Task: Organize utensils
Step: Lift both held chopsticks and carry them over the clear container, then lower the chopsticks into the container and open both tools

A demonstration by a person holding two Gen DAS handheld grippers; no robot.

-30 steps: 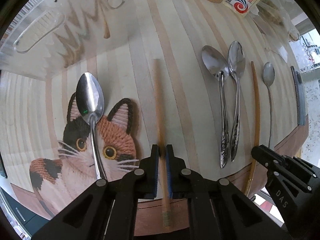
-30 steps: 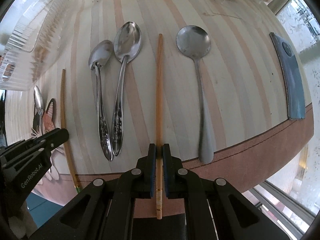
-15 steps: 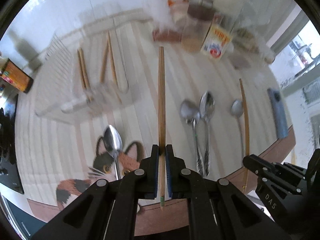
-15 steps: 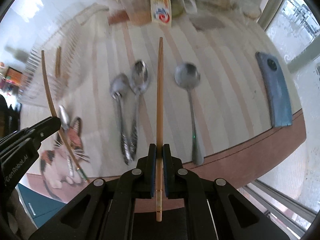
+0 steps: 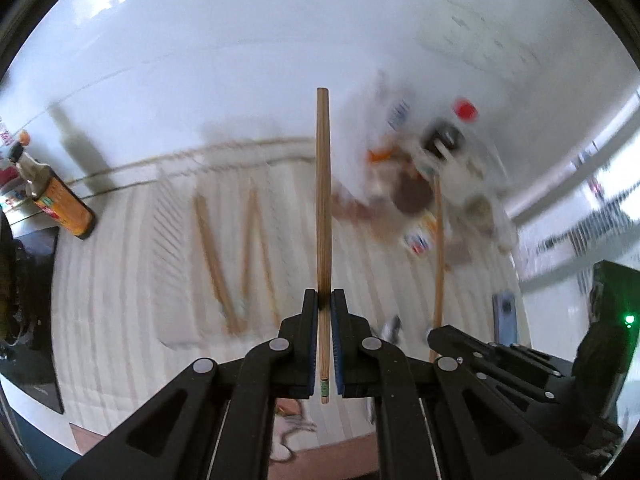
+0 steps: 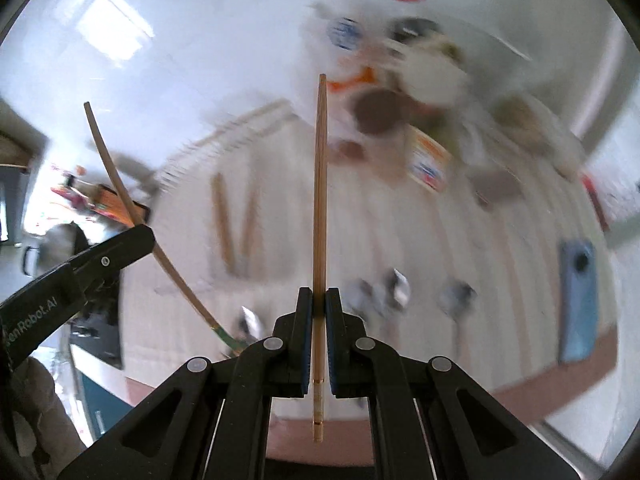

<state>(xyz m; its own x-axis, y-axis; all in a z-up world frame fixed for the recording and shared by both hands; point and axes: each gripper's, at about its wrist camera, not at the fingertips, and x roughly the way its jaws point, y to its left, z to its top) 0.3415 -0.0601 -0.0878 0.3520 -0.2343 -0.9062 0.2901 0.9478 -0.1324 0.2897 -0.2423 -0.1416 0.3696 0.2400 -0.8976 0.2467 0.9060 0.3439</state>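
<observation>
Both chopsticks have left the pale striped wooden surface [image 5: 120, 280] where they lay a second ago — each now rides in the air, high above it. The left gripper [image 5: 325, 304] is pinching a thick brown wooden chopstick [image 5: 323, 200] near its green-banded butt end; the right gripper [image 6: 316, 304] is pinching a slimmer, paler bamboo chopstick [image 6: 320, 200] the same way. Each stick's long axis runs straight out along its gripper's fingers, tip pointing away towards the clear ribbed plastic tray [image 5: 180, 240], which already holds several chopsticks. The silver metal spoons [image 6: 384, 292] lie on the surface nearer than the tray, blurred. Judging by this, the pick-up is done and the carry to the tray comes next — the sticks will likely need lowering flat.
</observation>
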